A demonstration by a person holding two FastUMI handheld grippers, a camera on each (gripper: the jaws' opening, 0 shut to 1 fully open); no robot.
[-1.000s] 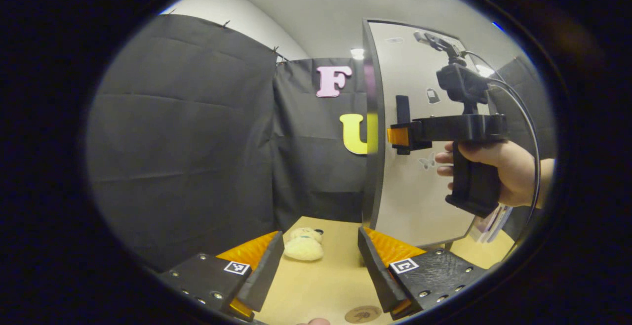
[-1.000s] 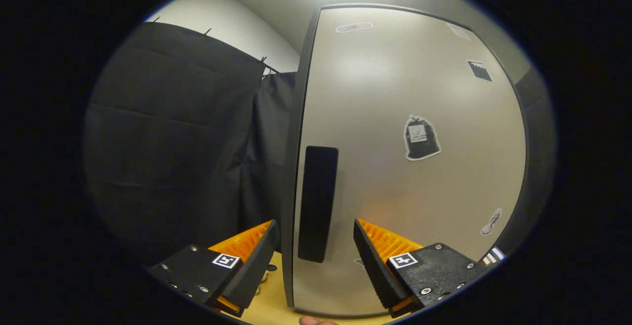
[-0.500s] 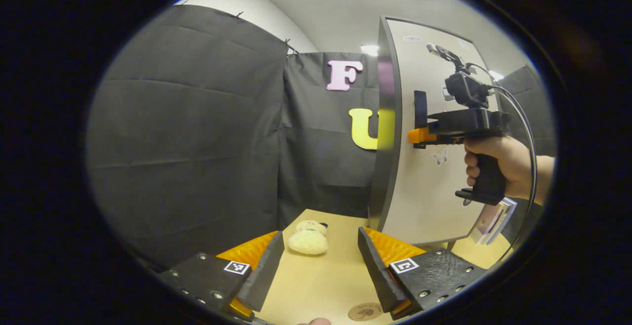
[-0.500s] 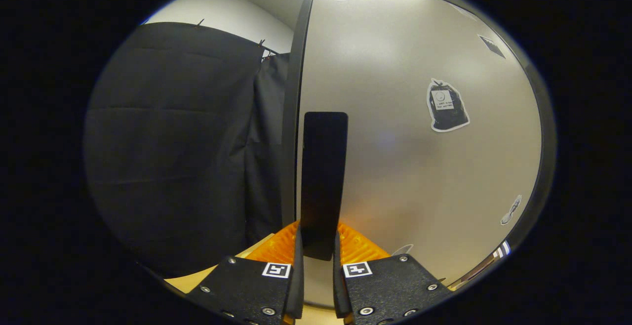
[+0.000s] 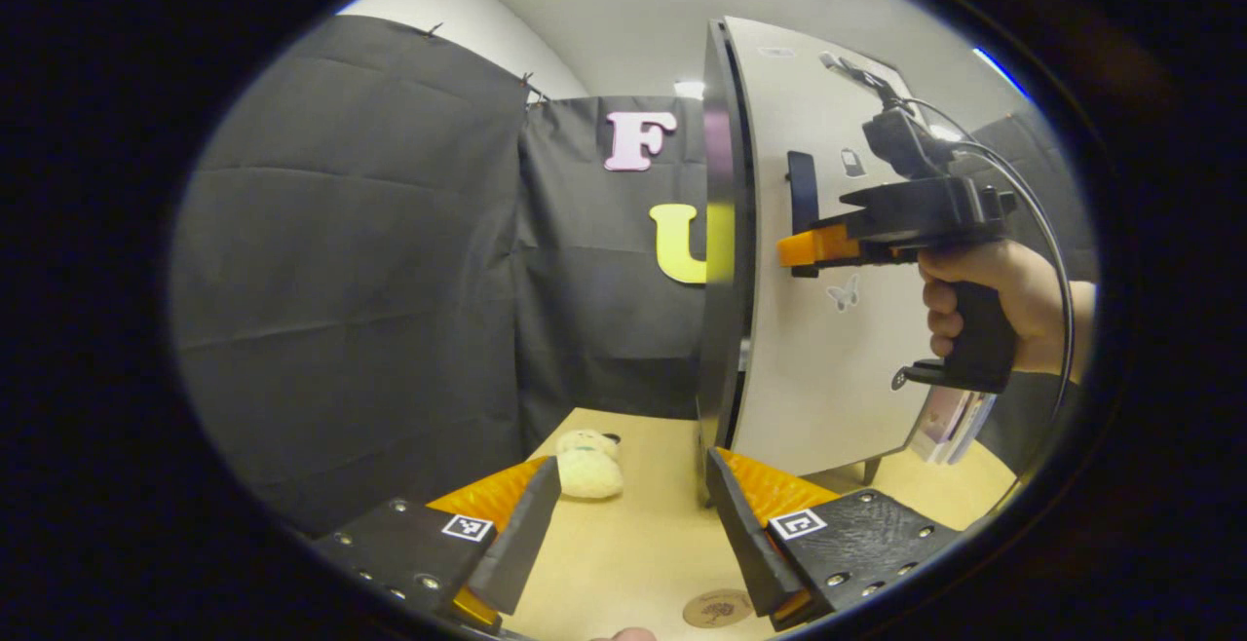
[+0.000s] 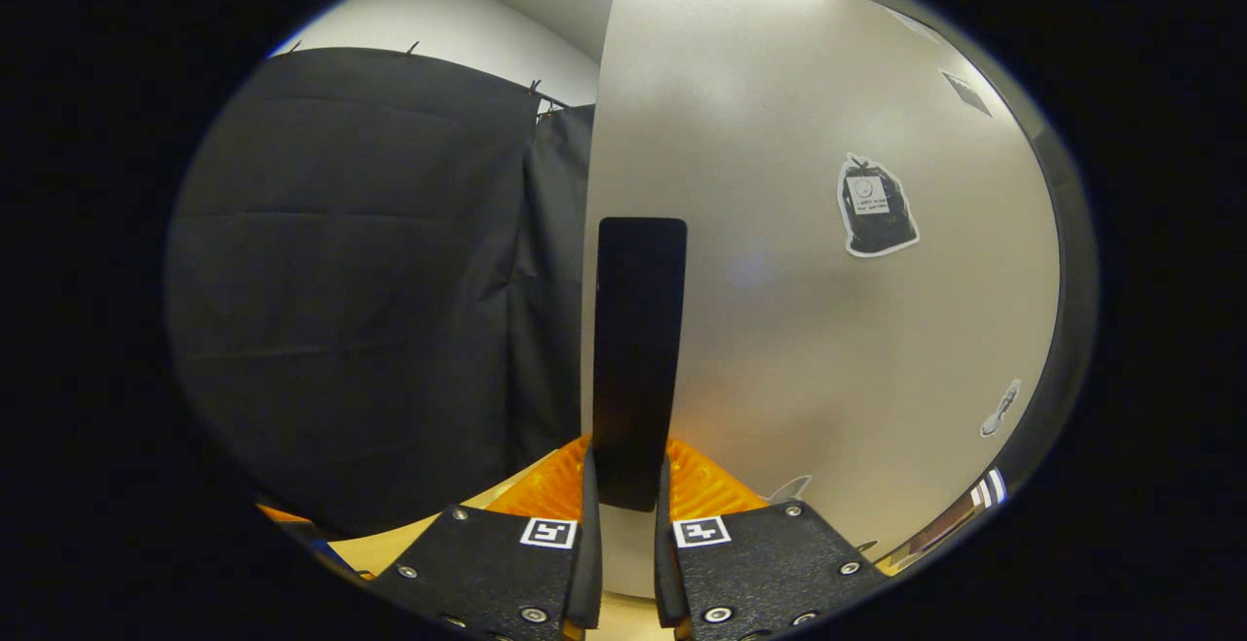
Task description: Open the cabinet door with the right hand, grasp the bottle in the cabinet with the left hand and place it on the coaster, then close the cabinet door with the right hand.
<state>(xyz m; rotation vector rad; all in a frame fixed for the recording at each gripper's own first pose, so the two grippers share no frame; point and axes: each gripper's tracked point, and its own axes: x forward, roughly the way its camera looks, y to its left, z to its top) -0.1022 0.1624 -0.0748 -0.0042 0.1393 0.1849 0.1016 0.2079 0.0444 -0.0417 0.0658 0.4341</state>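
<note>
The pale grey cabinet door (image 5: 828, 349) stands on the wooden table, swung a little away from the cabinet's dark edge (image 5: 719, 261). Its black vertical handle (image 6: 638, 349) runs up the door's left side. My right gripper (image 6: 623, 524) is shut on the lower end of that handle, and in the left gripper view a hand holds the right gripper (image 5: 809, 246) against the door. My left gripper (image 5: 633, 534) hangs open low over the table with nothing between its fingers. A round brown coaster (image 5: 716, 608) lies just in front of it. The cabinet's inside is hidden.
A small cream plush toy (image 5: 587, 466) lies on the tabletop (image 5: 623, 544) left of the cabinet. Flat packets (image 5: 950, 417) lean beside the cabinet's right foot. Black cloth walls close in the left and back.
The right gripper moved in and shut on the door handle. The door has since started to swing out, a gap showing at its left edge.
</note>
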